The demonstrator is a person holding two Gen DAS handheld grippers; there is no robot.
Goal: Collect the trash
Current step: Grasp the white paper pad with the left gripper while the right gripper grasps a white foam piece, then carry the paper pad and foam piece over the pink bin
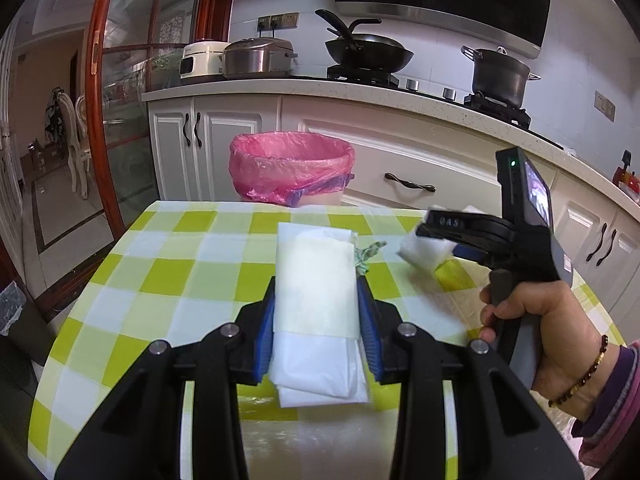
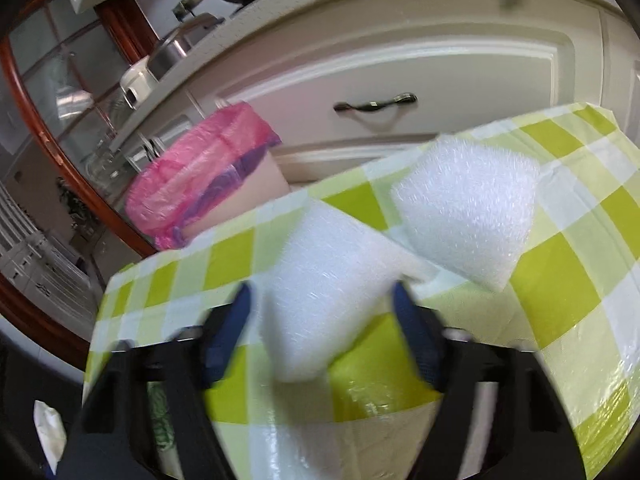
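left claw [image 1: 316, 320]: mine, clamped on folded white plastic packet [image 1: 316, 280], held over the bench [image 1: 120, 280] facing the bin to drop it.
bin [image 1: 292, 168]: pink liner, floor past bench's far edge.
right claw [image 2: 322, 320]: jaws apart around a white foam block [image 2: 336, 280]; contact unclear, blurred.
second foam block [image 2: 468, 208]: on bench beyond.
writing: digits on right claw, unreadable.

Both fisheye views are evenly and brightly lit, bowed with black vignette at the corners; the left wrist view is sharp, the right wrist view smeared with blur, and glare sheens the plastic-covered bench [image 2: 592, 364] near the lower edges.
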